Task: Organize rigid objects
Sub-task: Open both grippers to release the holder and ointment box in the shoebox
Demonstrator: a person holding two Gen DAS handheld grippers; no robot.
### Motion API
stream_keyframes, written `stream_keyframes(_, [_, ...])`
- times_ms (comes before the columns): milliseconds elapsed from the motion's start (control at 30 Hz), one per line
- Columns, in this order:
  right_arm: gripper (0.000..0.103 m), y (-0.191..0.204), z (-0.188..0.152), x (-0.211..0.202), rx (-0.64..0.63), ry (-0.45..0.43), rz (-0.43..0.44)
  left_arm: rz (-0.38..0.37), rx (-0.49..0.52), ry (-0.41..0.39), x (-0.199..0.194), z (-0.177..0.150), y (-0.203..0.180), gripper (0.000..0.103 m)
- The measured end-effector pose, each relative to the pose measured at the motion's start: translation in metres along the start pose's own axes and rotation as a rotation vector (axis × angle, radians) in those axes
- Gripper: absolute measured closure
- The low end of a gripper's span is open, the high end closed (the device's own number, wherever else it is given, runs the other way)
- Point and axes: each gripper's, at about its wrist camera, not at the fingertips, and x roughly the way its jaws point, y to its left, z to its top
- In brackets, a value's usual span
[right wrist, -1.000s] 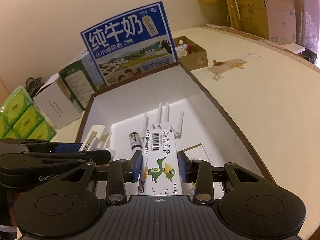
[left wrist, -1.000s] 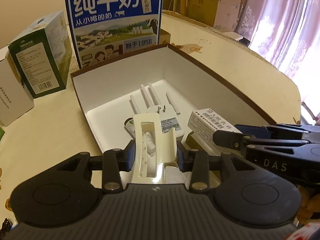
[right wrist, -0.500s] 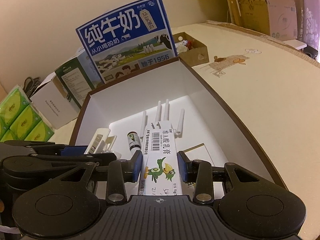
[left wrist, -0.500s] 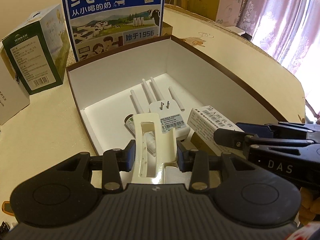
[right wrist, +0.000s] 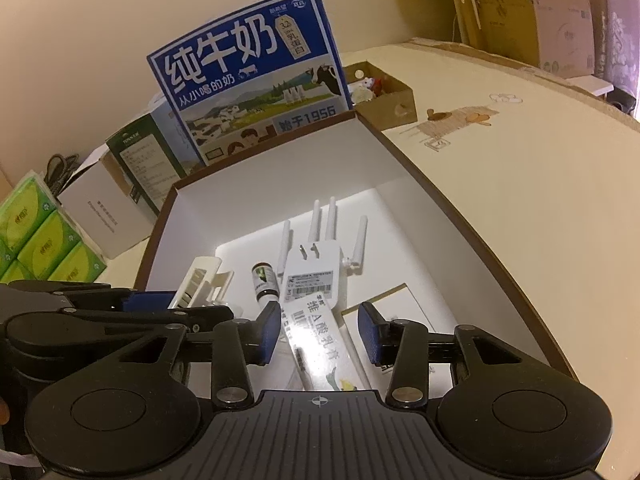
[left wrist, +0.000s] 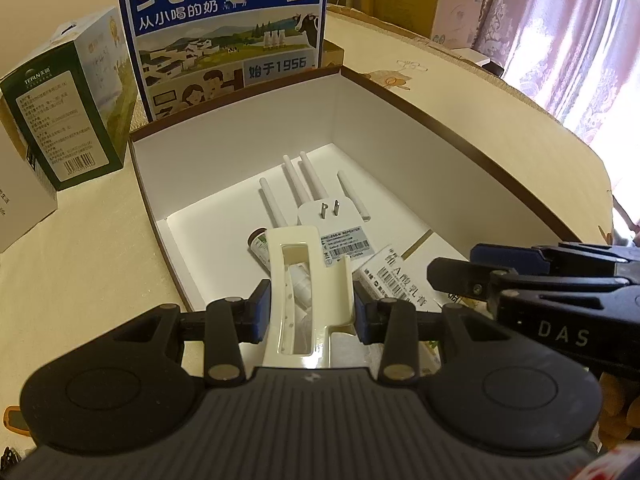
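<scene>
Nearest in the right wrist view, the right gripper is being opened: a second ago the ointment carton was pinched square between the blue pads, and now a clear gap is seen on the right side while the carton is tipped askew, lying loose near the front wall of the open box. The carton's drop-off is judged done, or all but done. On the left, no such change is noted: the cream plastic holder is kept clamped in the left gripper, held just above the box floor at its near end, so that piece is not yet placed. Just beyond the carton, a small dark bottle and a white plug-in repeater with four antennas are lain in the middle of the box, and a flat card is set to the right. The spot under the holder is crowded by the bottle and the repeater, so a landing may be awkward. Past the far wall, a blue milk carton is stood upright, with a green box to its left and a small brown box to its right on the tabletop.
</scene>
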Motion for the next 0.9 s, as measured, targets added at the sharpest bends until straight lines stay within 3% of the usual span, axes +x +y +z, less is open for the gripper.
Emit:
stream_keyframes(133, [0.062, -0.002, -0.001, 0.001, 0.007, 0.005, -0.008, 0.020, 0.002, 0.002, 0.003, 0.001, 0.001, 0.067])
stream_keyframes(267, [0.056, -0.001, -0.002, 0.000, -0.002, 0.005, -0.016, 0.046, 0.007, -0.026, 0.002, 0.003, 0.002, 0.043])
stream_keyframes(300, [0.053, -0.001, -0.002, -0.001, -0.006, 0.001, -0.017, 0.046, 0.009, -0.032, 0.001, 0.003, 0.003, 0.041])
stream_keyframes(367, [0.041, 0.000, -0.004, -0.005, -0.016, -0.011, -0.022, 0.042, 0.011, -0.037, -0.002, 0.003, 0.004, 0.041])
stream_keyframes(467, [0.034, 0.002, -0.005, -0.011, -0.033, -0.021, -0.023, 0.042, 0.014, -0.042, -0.007, 0.002, 0.005, 0.041])
stream_keyframes(900, [0.031, 0.014, -0.024, -0.047, -0.076, -0.023, -0.072, 0.005, -0.011, -0.086, -0.055, -0.017, 0.003, 0.039])
